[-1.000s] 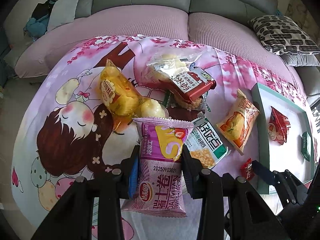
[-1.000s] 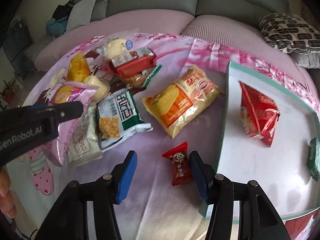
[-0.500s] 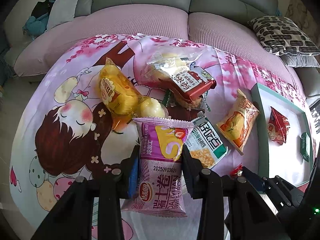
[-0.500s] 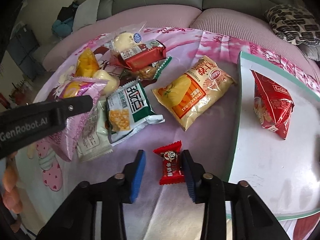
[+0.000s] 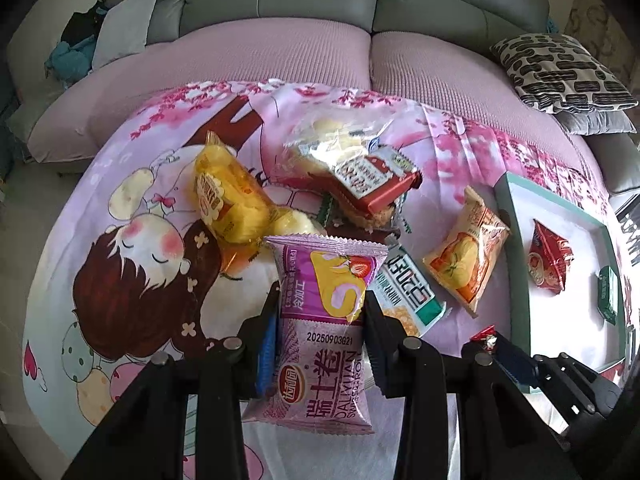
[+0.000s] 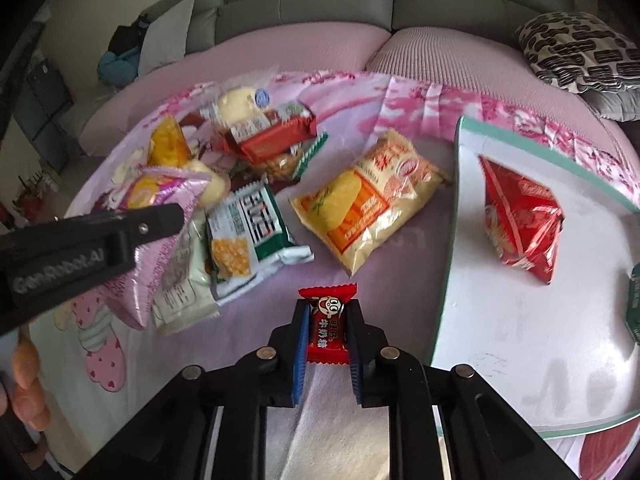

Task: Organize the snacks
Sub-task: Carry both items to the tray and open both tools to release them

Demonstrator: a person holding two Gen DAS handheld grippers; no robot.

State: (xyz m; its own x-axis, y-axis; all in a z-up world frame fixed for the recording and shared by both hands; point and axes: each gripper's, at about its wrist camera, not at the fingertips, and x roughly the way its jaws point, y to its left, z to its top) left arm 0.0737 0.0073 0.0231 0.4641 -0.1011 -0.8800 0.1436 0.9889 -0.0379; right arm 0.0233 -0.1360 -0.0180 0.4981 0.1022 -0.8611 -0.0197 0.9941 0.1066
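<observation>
The small red candy [image 6: 327, 326] is being gripped by the right claw [image 6: 327, 340], whose blue pads are closed on the two long sides of the wrapper, with the crimped top end standing free above them. It is being held just off the pink cartoon cloth [image 6: 248, 312], near the cloth's front edge and beside the teal rim of the white tray [image 6: 520, 320]. It is judged to be very light and fairly firm inside a slick foil wrapper (a light squeeze should be enough), so a hold across the body, not the twisted ends, is being favoured.

The pink Swiss-roll packet [image 5: 322, 320] is being clamped by the left claw [image 5: 320, 312] around its middle, the packet standing upright between the pads. This one is judged to be soft and air-puffed; the cake inside could be crushed, and the glossy film could slide, so the sealed ends would be a safer place for a firm pinch.

A red triangular packet [image 6: 520, 220] is already lying in the tray, while the remaining snacks are lying piled towards the cloth's far edge.
</observation>
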